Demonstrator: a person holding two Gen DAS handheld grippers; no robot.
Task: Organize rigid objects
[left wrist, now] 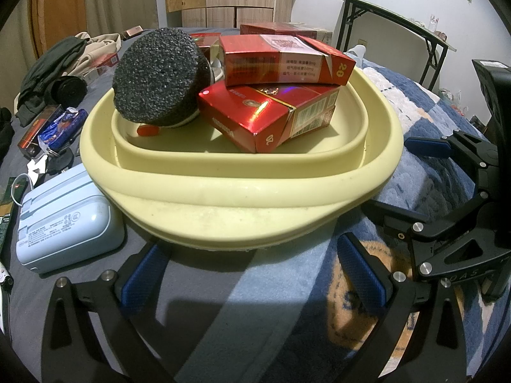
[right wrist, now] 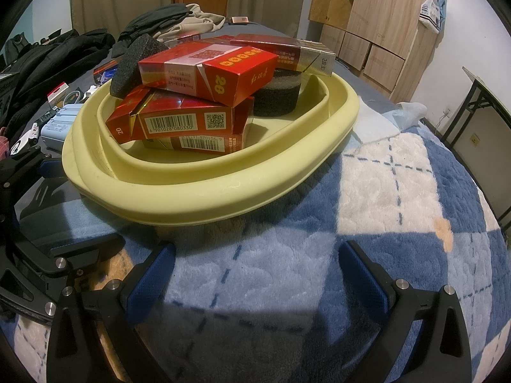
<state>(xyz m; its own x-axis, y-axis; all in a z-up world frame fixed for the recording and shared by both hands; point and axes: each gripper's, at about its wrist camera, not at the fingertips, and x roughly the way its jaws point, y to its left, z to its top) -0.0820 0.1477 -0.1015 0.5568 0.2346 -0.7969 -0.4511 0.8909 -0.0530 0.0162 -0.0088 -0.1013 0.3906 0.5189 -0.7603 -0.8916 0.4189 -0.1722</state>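
Fingers of left gripper [left wrist: 252, 274] and right gripper [right wrist: 255, 274] spread wide, empty, low in frame before cream basin [left wrist: 223, 191] at centre, holding stacked red boxes [left wrist: 281, 63] and black sponges [left wrist: 156, 79]; between picks, likely; next: blue case [left wrist: 67, 220], lower left.

top red box [right wrist: 204, 73]: "20" on end flap, seen upside down. middle red box [right wrist: 179, 118]: "20" on flap, barcode "6 901028 080330", qr code. bottom box [right wrist: 204, 143]: inverted barcode, digits partly legible. chinese print too blurred to read.
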